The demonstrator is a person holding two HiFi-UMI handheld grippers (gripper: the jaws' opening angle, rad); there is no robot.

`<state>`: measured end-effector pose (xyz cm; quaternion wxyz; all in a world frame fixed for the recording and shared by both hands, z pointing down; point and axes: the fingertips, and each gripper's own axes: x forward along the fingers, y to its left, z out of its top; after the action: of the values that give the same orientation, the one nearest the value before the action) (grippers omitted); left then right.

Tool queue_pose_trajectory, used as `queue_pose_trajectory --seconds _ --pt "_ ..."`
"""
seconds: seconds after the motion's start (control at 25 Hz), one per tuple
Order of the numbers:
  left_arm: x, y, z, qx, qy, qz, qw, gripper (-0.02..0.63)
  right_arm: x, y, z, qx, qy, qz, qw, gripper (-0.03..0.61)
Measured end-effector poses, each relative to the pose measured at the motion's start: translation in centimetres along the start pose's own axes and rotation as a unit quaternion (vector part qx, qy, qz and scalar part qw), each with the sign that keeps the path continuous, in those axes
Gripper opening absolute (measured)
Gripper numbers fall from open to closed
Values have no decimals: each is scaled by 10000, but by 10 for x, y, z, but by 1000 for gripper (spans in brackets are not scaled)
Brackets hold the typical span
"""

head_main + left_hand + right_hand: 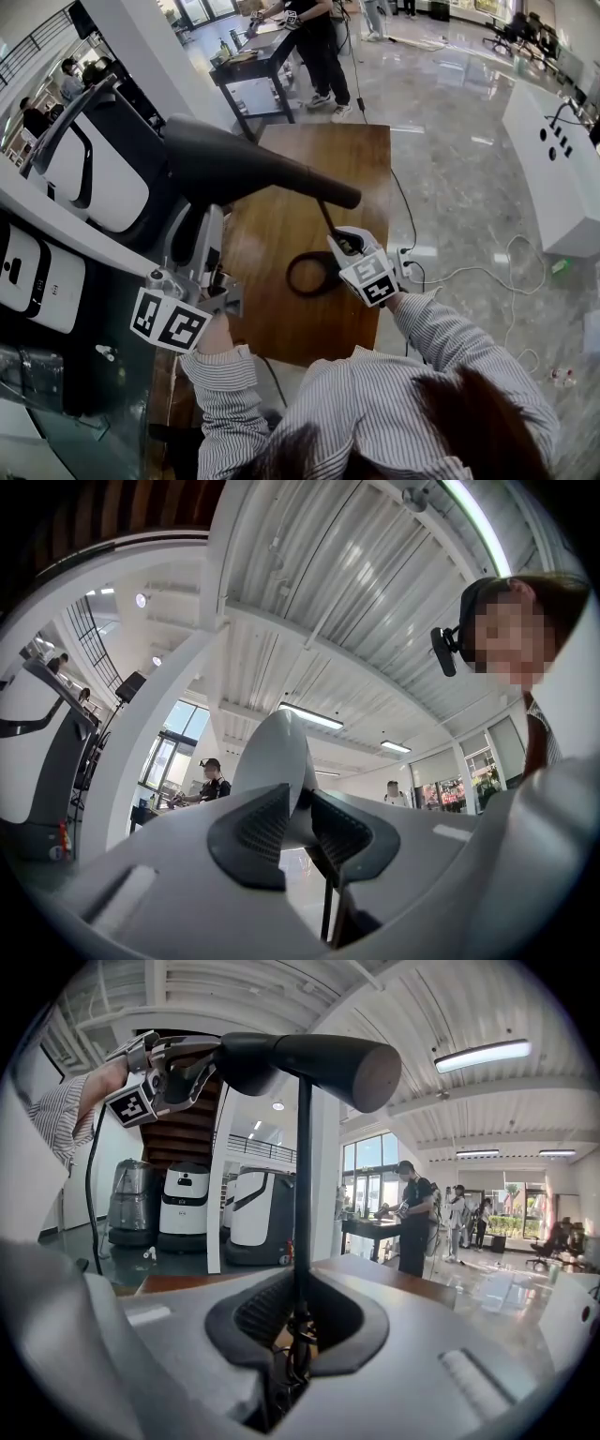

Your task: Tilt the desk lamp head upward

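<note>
A black desk lamp stands on the wooden table (319, 159). Its long head (244, 164) reaches from the left toward the right, and a thin stem (328, 217) runs down to a ring base (309, 274). My left gripper (194, 225) is shut on the head's left end. In the left gripper view the pads (258, 832) pinch the head's pale edge (277, 761). My right gripper (349, 244) is shut on the stem just above the base. In the right gripper view the stem (303, 1166) rises between the pads (253, 1316) to the head (309, 1058), where the left gripper (183, 1063) holds on.
White service robots (103, 178) stand close along the table's left side. A power strip (410, 261) and its cables lie on the floor to the right. Beyond the table's far end a person stands at a dark table (253, 56). A white counter (553, 159) is at right.
</note>
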<state>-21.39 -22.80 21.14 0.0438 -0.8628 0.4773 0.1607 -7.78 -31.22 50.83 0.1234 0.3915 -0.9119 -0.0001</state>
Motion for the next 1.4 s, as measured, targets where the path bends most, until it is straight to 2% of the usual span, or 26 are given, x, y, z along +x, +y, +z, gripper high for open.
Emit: queue_pose_trajectory --seconds 0.12,0.24,0.32,0.4,0.52,0.64,0.84,0.96,1.04,1.12,1.2,1.32,1.4 --pt "-3 1 0 -57 -118 8 9999 77 0 2 -4 64 57 83 9999 35" --pt "-6 5 1 -426 -480 -49 9979 77 0 1 -8 145 2 164 9998 37" --pt "-10 8 4 -633 -784 -77 9949 77 0 1 -6 64 -13 219 9997 37" --pt "-15 11 1 -604 -833 25 9947 86 -1 1 0 -82 -29 299 9995 38" --pt "-21 12 -12 -395 -673 245 9966 117 -7 1 3 -223 -31 396 9990 45" --pt "-24 11 -30 -323 -467 295 9980 152 -18 -2 13 -104 -295 443 9985 48" --pt "-21 6 -85 -603 172 129 9979 153 -41 11 36 109 -779 760 9940 46" --pt "-20 -5 -124 -832 519 113 9951 152 -56 26 40 82 -837 975 9917 46" --pt "-18 -18 -149 -996 742 57 9922 150 -66 30 41 44 -832 965 9918 46" --pt "-17 -31 -173 -1223 888 -14 9885 121 -72 29 43 54 -806 868 9929 44" --pt "-18 -44 -196 -1438 1002 -74 9845 62 -77 25 42 159 -772 755 9940 38" --pt "-16 -63 -224 -1545 1216 -181 9803 12 -84 18 41 315 -730 617 9949 34" --pt "-14 -77 -238 -1596 1389 -338 9768 6 -87 15 39 296 -660 510 9961 23"
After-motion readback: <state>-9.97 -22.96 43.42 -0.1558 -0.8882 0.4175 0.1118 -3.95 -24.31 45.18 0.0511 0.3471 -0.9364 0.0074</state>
